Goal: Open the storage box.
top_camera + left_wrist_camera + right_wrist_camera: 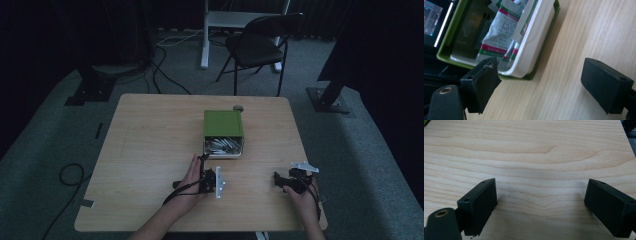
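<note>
high view: a green box stands at the middle of the wooden table, its white tray of packets open toward the near edge. the left gripper lies just short of the tray, jaws spread and grasping nothing. the right gripper rests by the near right corner, jaws likewise spread over bare wood.

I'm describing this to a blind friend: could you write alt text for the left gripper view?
Two open black fingers frame a light wooden table, holding nothing. Just beyond the left finger sits a green box with a white inner tray of printed sachets.
</note>
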`<state>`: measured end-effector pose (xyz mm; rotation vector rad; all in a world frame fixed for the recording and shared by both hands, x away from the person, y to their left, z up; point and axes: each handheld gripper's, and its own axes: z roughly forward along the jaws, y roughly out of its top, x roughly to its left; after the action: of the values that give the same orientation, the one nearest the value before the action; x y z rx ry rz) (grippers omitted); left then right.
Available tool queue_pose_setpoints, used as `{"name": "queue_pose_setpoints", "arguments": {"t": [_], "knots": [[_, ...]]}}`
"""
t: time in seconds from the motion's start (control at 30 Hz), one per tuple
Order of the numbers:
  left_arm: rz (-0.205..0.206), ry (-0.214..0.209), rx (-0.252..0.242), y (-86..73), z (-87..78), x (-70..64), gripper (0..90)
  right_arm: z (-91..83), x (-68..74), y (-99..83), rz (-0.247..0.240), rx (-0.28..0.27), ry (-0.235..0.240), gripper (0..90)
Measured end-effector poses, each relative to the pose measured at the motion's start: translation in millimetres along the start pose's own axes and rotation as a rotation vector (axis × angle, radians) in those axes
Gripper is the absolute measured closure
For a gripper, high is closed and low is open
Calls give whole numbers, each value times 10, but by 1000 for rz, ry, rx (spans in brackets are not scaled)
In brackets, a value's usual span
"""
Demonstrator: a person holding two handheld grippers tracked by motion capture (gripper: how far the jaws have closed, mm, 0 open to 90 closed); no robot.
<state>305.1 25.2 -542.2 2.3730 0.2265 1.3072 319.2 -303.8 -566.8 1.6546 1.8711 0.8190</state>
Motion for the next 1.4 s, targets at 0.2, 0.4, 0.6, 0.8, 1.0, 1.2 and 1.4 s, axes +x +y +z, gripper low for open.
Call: {"name": "queue_pose_setpoints", "arguments": {"t": [0.2,0.4,0.6,0.8,1.0,1.2,1.4], "knots": [[39,9,9,89,81,-18,186,0,0,0,0,0,0,104],[92,73,25,116,182,11,231,0,1,0,1,0,0,104],[180,121,57,121,259,25,340,0,0,0,0,0,0,104],[233,115,99,136,346,16,486,0,0,0,0,0,0,104],[276,117,115,177,395,47,589,0,0,0,1,0,0,105],[314,129,126,184,410,2,643,0,1,0,1,0,0,104],[328,128,135,188,407,-23,701,0,0,0,0,0,0,105]]}}
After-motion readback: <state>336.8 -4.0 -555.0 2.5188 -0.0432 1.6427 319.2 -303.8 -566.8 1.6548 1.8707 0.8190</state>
